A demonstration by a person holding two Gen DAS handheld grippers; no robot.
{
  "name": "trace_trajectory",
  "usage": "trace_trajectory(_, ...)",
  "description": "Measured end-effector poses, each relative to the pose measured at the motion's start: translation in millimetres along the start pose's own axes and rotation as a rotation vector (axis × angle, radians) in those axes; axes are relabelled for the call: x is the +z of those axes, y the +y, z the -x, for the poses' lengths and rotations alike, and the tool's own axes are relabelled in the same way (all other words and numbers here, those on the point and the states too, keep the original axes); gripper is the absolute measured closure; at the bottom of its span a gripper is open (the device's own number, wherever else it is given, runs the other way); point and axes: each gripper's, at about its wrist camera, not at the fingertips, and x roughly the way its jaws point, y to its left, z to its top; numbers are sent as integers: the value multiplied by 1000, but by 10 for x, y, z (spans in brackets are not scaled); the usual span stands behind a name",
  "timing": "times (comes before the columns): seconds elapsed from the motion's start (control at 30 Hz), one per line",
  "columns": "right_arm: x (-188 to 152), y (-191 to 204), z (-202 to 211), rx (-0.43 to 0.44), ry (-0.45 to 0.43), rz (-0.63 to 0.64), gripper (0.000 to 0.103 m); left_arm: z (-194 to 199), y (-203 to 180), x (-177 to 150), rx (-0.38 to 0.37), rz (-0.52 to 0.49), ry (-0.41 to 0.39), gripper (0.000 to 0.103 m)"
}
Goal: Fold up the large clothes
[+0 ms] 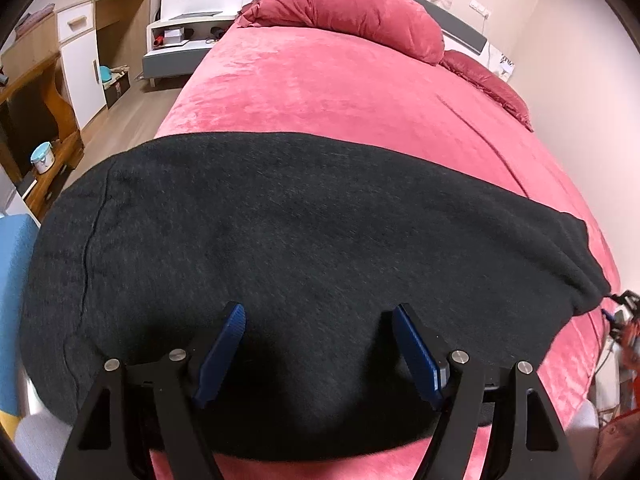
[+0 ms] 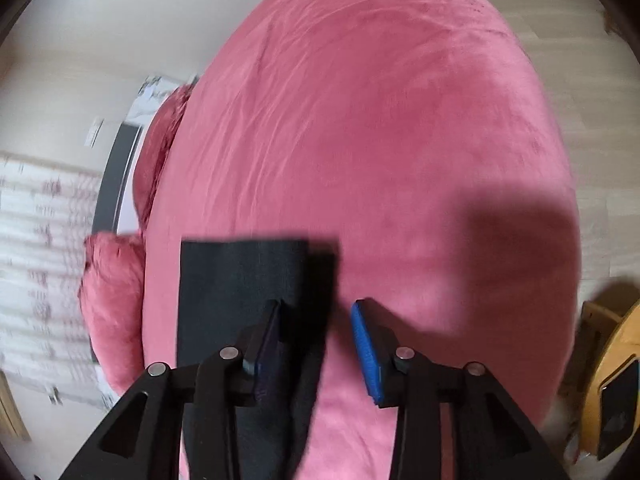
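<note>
Left hand-held gripper (image 1: 318, 354): jaws apart, hovering low centre over the garment (image 1: 280, 248), gripping nothing. Right hand-held gripper (image 2: 318, 346): jaws apart over a dark strip at lower left, blurred. Garment spread across the bed (image 1: 340, 92). Risk: pinching bedcover with cloth, or one layer only, dragging the fold askew.

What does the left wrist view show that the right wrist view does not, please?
Only the left wrist view shows the wooden desk, the white cabinet, a bedside unit and the dark garment spread wide under the open left gripper. Only the right wrist view shows a narrow strip of that garment by the open right gripper, somewhat blurred. Both share the pink bed cover and pillows.
</note>
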Motion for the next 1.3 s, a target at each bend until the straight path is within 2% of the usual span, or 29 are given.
trace_trajectory(0.2, -739, 25, -264, 174, 189, 107, 65, 40, -152, -196, -47, -20, 29, 23)
trace_trajectory(0.3, -926, 116, -373, 199, 173, 163, 65, 59, -182, -296, -54, -17, 40, 23)
trace_trajectory(0.5, -880, 256, -634, 231, 85, 106, 65, 99, -214, -371, -89, 38, 45, 20)
trace_trajectory(0.57, -908, 308, -588, 246, 135, 106, 89, 110, -245, -339, -89, 18, 57, 20)
trace_trajectory(0.6, -853, 414, -550, 245, 165, 115, 90, 118, -259, -326, -93, 11, 60, 20)
trace_trajectory(0.73, -707, 669, 61, 360, 159, 140, 93, 161, -182, -316, -98, 43, 65, 20)
trace_trajectory(0.77, -707, 700, 183, 377, 169, 140, 93, 159, -164, -319, -104, 53, 65, 20)
trace_trajectory(0.8, -723, 703, 251, 357, 171, 148, 93, 151, -157, -328, -104, 59, 63, 20)
trace_trajectory(0.9, -706, 484, 89, 214, 209, 153, 91, 108, -218, -328, -80, 39, 76, 20)
trace_trajectory(0.93, -708, 349, -70, 147, 248, 158, 84, 97, -265, -330, -77, 30, 77, 20)
trace_trajectory(0.97, -717, 252, -151, 114, 274, 156, 81, 105, -297, -312, -83, 21, 75, 20)
trace_trajectory(1.0, -721, 120, -224, 91, 303, 147, 71, 111, -308, -313, -88, 18, 74, 20)
trace_trajectory(1.03, -704, -1, -228, 102, 306, 126, 70, 113, -318, -313, -89, 15, 75, 20)
trace_trajectory(1.1, -636, -180, -174, 194, 284, 79, 66, 85, -335, -315, -84, 10, 80, 20)
trace_trajectory(1.13, -564, -272, -96, 217, 238, 64, 66, 75, -335, -317, -80, 8, 82, 20)
trace_trajectory(1.2, -425, -387, 11, 244, 160, 59, 64, 43, -390, -305, -66, 0, 81, 20)
trace_trajectory(1.3, -256, -427, 25, 241, 119, 70, 63, -19, -515, -241, -53, -19, 84, 20)
